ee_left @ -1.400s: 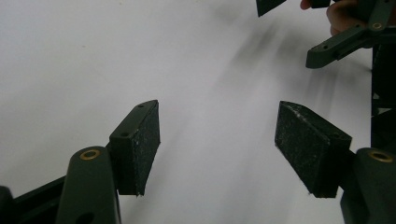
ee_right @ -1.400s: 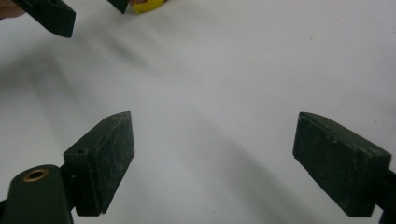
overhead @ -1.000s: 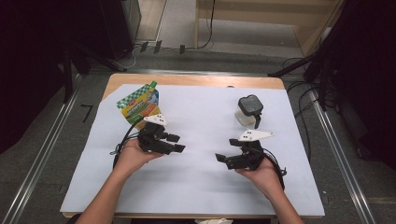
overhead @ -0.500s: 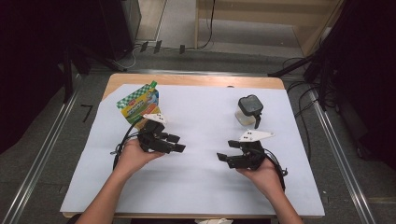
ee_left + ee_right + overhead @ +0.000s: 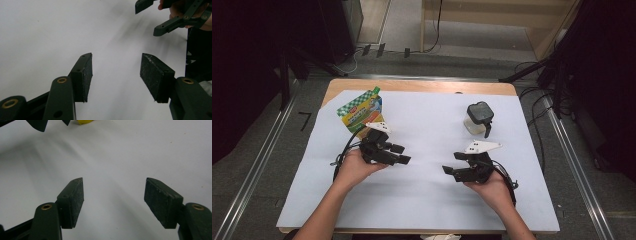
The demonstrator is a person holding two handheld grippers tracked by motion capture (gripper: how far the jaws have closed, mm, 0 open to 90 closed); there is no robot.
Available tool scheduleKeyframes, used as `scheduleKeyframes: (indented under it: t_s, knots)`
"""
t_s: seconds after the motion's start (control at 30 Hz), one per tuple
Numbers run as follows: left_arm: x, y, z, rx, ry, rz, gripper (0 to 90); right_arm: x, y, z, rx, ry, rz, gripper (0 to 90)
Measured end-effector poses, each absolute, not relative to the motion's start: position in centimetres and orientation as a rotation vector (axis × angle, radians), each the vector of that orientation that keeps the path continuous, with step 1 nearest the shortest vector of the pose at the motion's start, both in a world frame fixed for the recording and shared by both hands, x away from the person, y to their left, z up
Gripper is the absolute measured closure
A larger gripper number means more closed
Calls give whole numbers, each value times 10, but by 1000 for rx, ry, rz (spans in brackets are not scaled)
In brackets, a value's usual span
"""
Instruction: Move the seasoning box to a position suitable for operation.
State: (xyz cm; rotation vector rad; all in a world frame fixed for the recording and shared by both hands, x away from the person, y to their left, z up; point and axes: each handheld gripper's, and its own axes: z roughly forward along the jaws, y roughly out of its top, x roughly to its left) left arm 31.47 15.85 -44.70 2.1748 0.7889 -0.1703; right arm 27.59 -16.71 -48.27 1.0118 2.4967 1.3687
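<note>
My left gripper (image 5: 401, 154) rests low over the white sheet, pointing right, held by the person's left hand. Its jaws have just been opening, and in the left gripper view (image 5: 116, 57) bare paper lies between the pads. My right gripper (image 5: 451, 163) points left toward it. Its jaws have just been closing, with nothing between them (image 5: 113, 181). Both stand open. A green and yellow pouch (image 5: 360, 111) stands behind the left gripper. Behind the right gripper stands a clear jar with a black lid (image 5: 478, 118).
A white paper sheet (image 5: 422, 205) covers most of the wooden table (image 5: 422, 86). Cables trail from each gripper toward the person. Metal rails run along both sides of the table. The other gripper's jaws (image 5: 175, 22) show at the top right of the left gripper view.
Both hands stay where they were. The right gripper's jaws look slightly narrower and the left gripper's slightly wider. The pouch and jar have not moved.
</note>
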Motion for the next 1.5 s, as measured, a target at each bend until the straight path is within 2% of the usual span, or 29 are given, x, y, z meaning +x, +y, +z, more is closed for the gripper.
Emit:
scheduleKeyframes:
  t_s: [0.9, 1.5]
  knots:
    - [315, 158, -447, 2173, 774, -147, 374, 276, -185, -477, 1031, 2450, 1336, 351]
    - [315, 156, -448, 2167, 758, -136, 341, 299, -230, -470, 1187, 2296, 1326, 364]
